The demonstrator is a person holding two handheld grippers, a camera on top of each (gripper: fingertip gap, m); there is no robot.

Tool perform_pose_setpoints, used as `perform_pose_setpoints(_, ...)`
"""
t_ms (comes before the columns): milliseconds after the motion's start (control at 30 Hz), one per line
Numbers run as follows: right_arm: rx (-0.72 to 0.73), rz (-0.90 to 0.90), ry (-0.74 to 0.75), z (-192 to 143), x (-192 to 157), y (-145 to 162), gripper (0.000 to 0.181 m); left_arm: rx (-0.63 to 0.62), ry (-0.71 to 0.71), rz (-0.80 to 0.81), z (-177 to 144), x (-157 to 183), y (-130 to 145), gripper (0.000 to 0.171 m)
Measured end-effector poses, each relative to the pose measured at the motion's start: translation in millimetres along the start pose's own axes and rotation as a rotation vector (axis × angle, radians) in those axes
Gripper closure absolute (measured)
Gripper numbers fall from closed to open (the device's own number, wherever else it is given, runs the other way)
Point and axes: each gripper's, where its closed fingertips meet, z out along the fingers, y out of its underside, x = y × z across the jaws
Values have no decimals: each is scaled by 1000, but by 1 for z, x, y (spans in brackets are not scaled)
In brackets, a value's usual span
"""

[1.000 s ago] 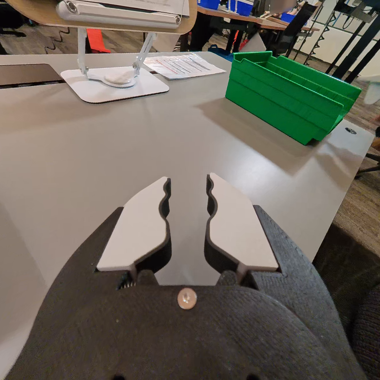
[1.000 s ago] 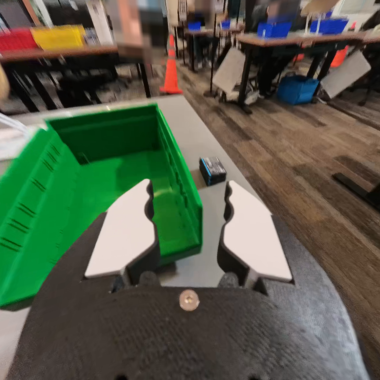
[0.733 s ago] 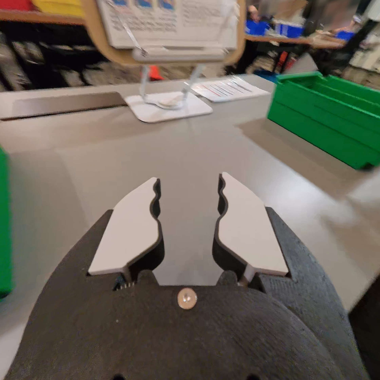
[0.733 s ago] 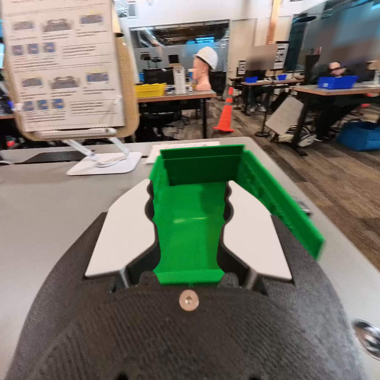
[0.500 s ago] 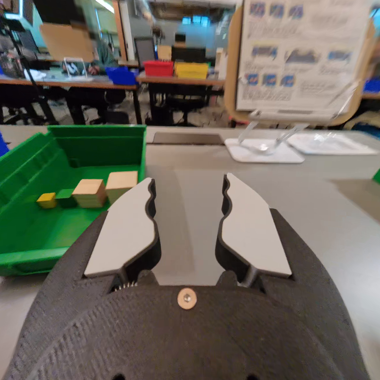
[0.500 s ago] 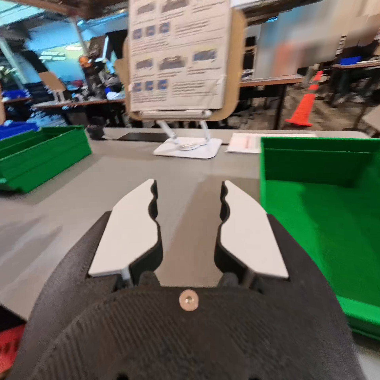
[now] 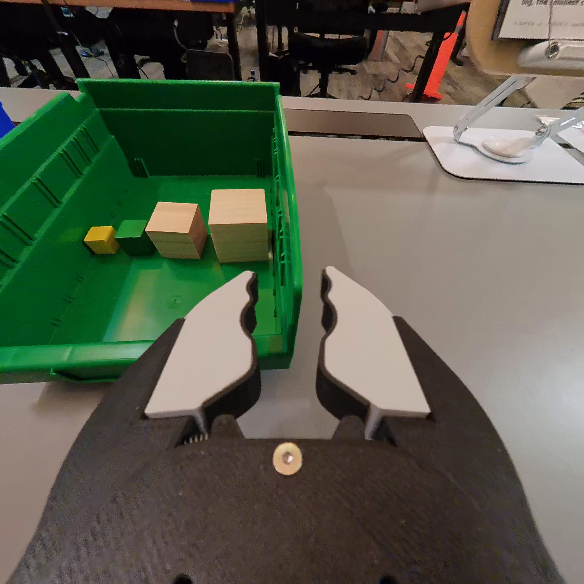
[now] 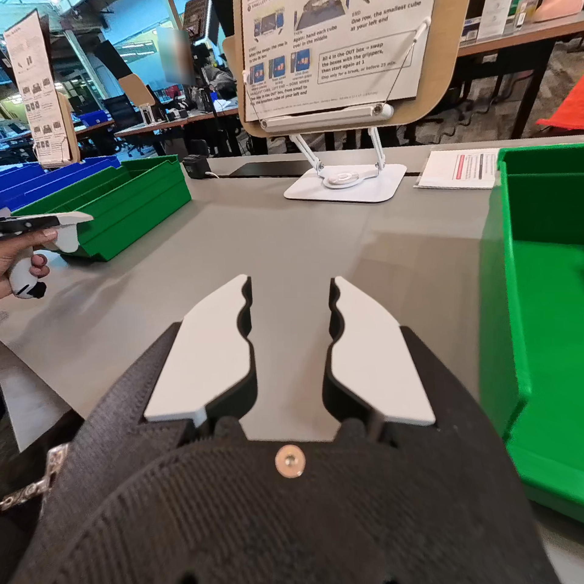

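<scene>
My left tool (image 7: 288,278) is spread wide, nothing between the jaws, hovering over the near right corner of a green bin (image 7: 289,221) on the grey bench (image 7: 442,268); I can't tell if it touches the rim. In the bin, one row L to R: yellow cube (image 7: 100,239), dark green cube (image 7: 135,237), mid wood block (image 7: 177,230), big wood block (image 7: 238,225) just beside the right wall. My right tool (image 8: 290,281) is also spread, empty, over bare bench w/ a second green bin (image 8: 518,316) just to its right. White paper stand (image 8: 344,183) sits farther back.
</scene>
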Motion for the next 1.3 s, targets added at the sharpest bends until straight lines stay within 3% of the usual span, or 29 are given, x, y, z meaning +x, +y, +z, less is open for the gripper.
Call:
perform_pose_setpoints(200,-10,17,-9,-1,3,2,136,-29,15,3,-3,-7,3,168)
perform_pose_setpoints(567,-36,19,-50,12,-5,5,137,-51,4,18,-18,-14,9,170)
perform_pose_setpoints(867,-49,15,-132,39,-23,3,143,-37,57,134,-40,-3,18,169)
perform_pose_setpoints(1300,-49,25,-156,46,-26,1,147,-28,170,58,-47,10,22,160)
